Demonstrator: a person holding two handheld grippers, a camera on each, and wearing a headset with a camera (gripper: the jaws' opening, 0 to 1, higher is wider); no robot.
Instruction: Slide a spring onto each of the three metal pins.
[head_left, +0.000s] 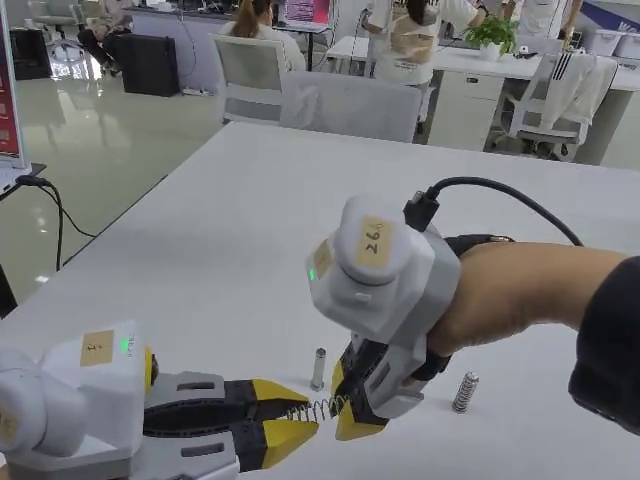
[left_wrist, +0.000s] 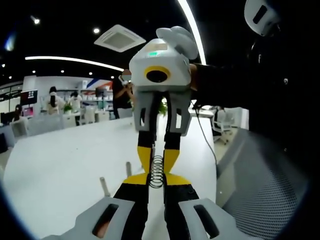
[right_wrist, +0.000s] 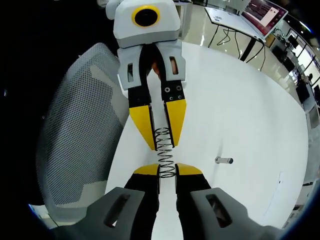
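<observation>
You have one spring (head_left: 315, 408) stretched in the air just above the white bench (head_left: 250, 220), held between your two tools. Your left hand-held gripper (head_left: 300, 420) comes in from the lower left, and its yellow tips are clenched on one end of the coil. Your right hand-held gripper (head_left: 345, 405) points down from your right hand (head_left: 500, 290) and pinches the other end.

In the right gripper view the same spring (right_wrist: 165, 147) runs straight from your own tips up to the opposite pair. A second spring (head_left: 465, 392) stands on the bench to the right, apart from both tools. I cannot tell whether a pin is inside it.

One bare pin (head_left: 319, 368) stands upright just behind the held spring. The left gripper view shows two bare pins, a nearer pin (left_wrist: 104, 186) and a farther pin (left_wrist: 128, 169).
</observation>
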